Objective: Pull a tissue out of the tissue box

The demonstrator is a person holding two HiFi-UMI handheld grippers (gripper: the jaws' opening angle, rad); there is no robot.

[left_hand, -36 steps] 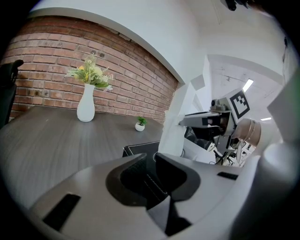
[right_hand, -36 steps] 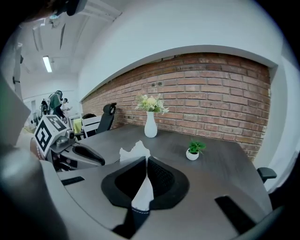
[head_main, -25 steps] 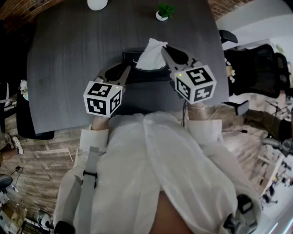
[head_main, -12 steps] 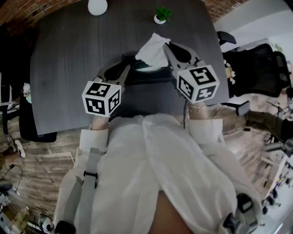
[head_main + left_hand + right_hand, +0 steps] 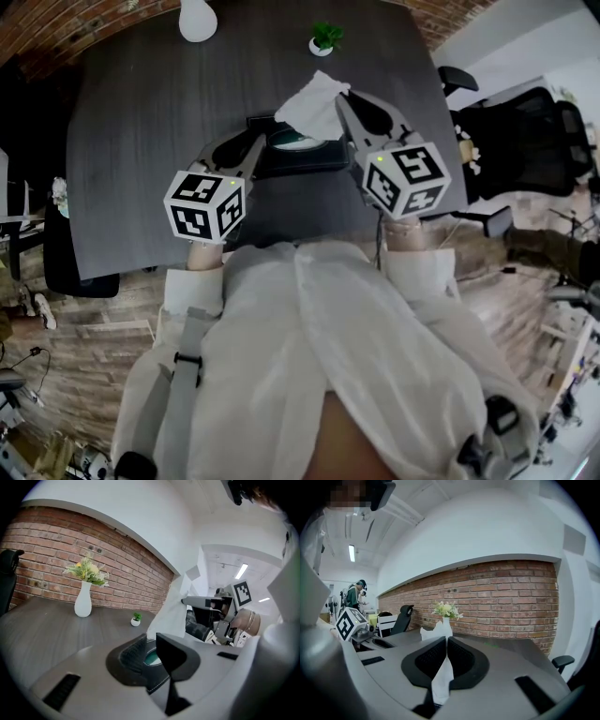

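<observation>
A dark tissue box (image 5: 302, 157) with a teal oval slot lies on the dark table (image 5: 141, 159). My left gripper (image 5: 260, 148) is shut on the box's left end; in the left gripper view the box (image 5: 157, 680) sits between the pads of that gripper (image 5: 153, 652). A white tissue (image 5: 314, 99) hangs above the slot, pinched at its top by my shut right gripper (image 5: 342, 96). In the right gripper view a strip of tissue (image 5: 440, 679) runs between the closed pads of that gripper (image 5: 445, 641). From the left gripper, the tissue (image 5: 172, 613) reaches down to the box.
A white vase (image 5: 198, 19) and a small potted plant (image 5: 323, 36) stand at the table's far edge. Black office chairs (image 5: 525, 122) stand off to the right. The person's pale shirt fills the lower head view. A brick wall (image 5: 501, 597) runs behind the table.
Both grippers have risen. The right one has drawn the tissue higher out of the box, and the teal slot now shows beneath it.
</observation>
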